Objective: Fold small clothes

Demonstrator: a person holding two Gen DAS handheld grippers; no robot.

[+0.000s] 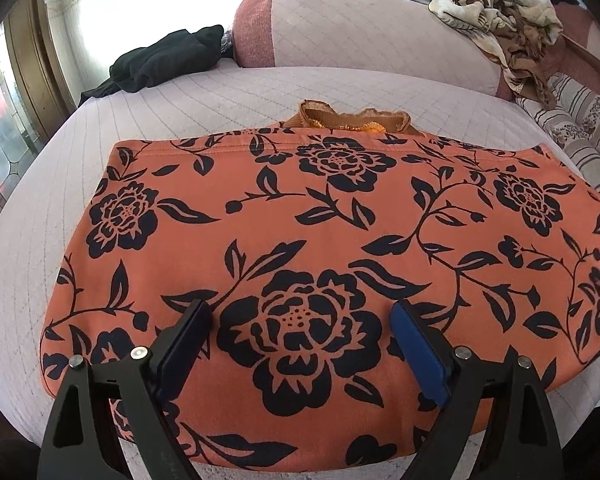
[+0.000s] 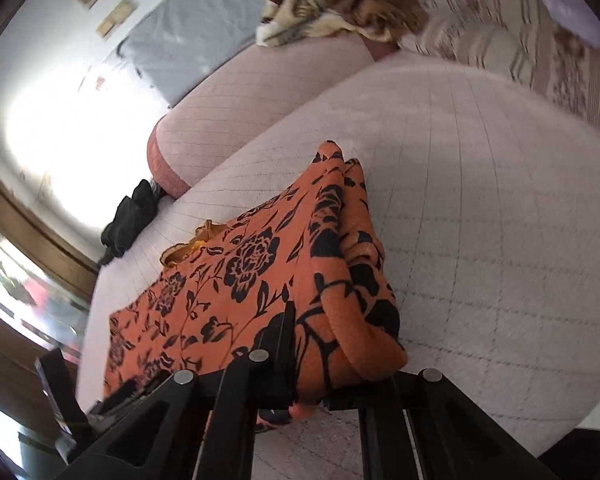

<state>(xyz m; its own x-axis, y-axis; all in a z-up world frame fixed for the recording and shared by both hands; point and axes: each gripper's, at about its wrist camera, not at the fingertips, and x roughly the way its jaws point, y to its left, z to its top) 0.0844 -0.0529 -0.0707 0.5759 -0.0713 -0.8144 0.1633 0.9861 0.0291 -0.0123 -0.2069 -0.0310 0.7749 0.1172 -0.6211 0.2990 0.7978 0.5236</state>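
An orange garment with black flower print [image 1: 320, 240] lies folded flat on the pale quilted sofa seat [image 1: 220, 92]. A ribbed orange-brown collar [image 1: 348, 118] peeks out at its far edge. My left gripper [image 1: 300, 316] hovers open over the garment's near part, holding nothing. In the right wrist view my right gripper [image 2: 332, 344] is shut on the garment's right edge [image 2: 340, 264] and lifts it in a bunched fold above the seat. The right finger's tip is hidden by the cloth.
A black garment [image 1: 160, 60] lies at the seat's far left. A crumpled brown-and-cream patterned cloth [image 1: 504, 20] lies on the sofa back. A striped floral cushion [image 1: 580, 132] is at the right. A wooden door frame [image 1: 28, 72] stands at the left.
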